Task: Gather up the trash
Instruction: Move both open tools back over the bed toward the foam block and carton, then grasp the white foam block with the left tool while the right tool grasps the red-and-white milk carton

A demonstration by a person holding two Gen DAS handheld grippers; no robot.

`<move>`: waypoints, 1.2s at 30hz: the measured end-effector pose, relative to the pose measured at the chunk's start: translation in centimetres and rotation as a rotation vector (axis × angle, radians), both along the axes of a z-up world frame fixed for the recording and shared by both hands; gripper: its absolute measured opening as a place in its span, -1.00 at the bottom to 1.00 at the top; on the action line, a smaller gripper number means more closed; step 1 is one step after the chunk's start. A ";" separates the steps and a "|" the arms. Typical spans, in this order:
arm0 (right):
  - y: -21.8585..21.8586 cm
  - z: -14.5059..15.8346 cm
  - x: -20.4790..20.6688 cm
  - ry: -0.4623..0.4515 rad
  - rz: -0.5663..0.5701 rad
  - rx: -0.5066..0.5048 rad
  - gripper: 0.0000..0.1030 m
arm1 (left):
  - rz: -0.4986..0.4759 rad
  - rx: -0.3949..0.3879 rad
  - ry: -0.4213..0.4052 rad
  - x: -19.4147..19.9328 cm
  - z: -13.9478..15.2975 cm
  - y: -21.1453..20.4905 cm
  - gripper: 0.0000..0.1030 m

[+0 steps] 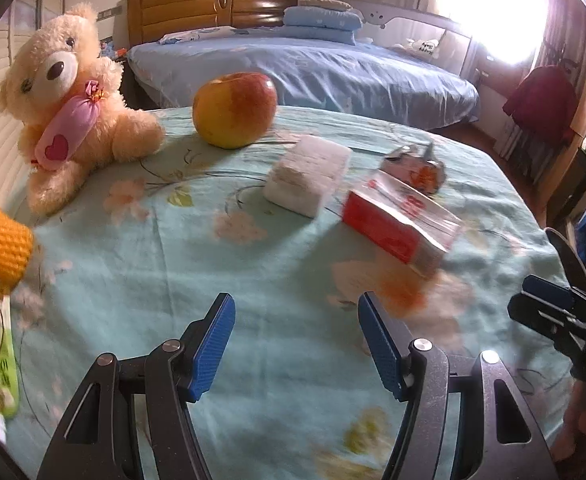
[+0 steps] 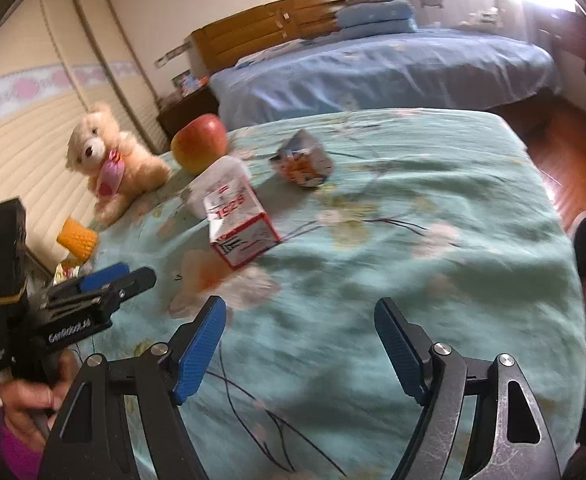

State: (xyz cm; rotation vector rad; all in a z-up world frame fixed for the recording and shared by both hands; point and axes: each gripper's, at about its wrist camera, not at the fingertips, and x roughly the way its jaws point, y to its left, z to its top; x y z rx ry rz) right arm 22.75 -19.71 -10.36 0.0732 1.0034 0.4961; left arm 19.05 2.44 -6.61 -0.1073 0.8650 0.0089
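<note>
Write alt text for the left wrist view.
The open left gripper hovers empty over a floral teal cloth, facing a red-and-white carton, a white tissue pack, an apple and a teddy bear.

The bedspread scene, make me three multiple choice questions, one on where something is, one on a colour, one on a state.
1. What lies directly beside the red and white carton?
A. the teddy bear
B. the white tissue pack
C. the yellow foam sleeve

2. What colour are the fingertip pads of the left hand-held gripper?
A. blue
B. red
C. white

3. How do both hand-held grippers stand?
A. both shut on trash
B. one open, one shut
C. both open and empty

Answers: 1 B, the white tissue pack sits next to the carton. 2 A, the pads are blue. 3 C, the left and right hand-held gripper jaws are spread with only bedspread between them.
</note>
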 end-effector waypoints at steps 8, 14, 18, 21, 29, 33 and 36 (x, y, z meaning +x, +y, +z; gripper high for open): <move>3.6 -1.4 2.5 0.023 0.110 -0.026 0.51 | -0.028 -0.028 0.057 4.6 -1.6 2.3 0.24; 5.8 -2.0 4.5 0.017 0.157 -0.054 0.51 | -0.083 -0.042 0.076 7.5 -2.3 2.6 0.35; 6.9 -2.5 6.0 0.020 0.180 -0.067 0.48 | -0.126 -0.043 0.080 8.7 -2.7 2.1 0.45; 7.3 -2.8 6.7 0.017 0.192 -0.087 0.04 | -0.125 -0.018 0.078 9.3 -2.8 2.0 0.45; 3.9 -2.3 6.4 0.031 0.089 -0.059 0.02 | -0.065 0.023 0.078 12.5 -3.3 1.0 0.46; 1.9 -2.1 5.5 0.037 0.030 -0.032 0.02 | -0.034 0.088 0.076 13.9 -4.1 -0.3 0.45; 0.9 -1.9 4.8 0.035 0.001 -0.019 0.02 | -0.059 0.085 0.054 13.8 -4.1 -1.0 -0.01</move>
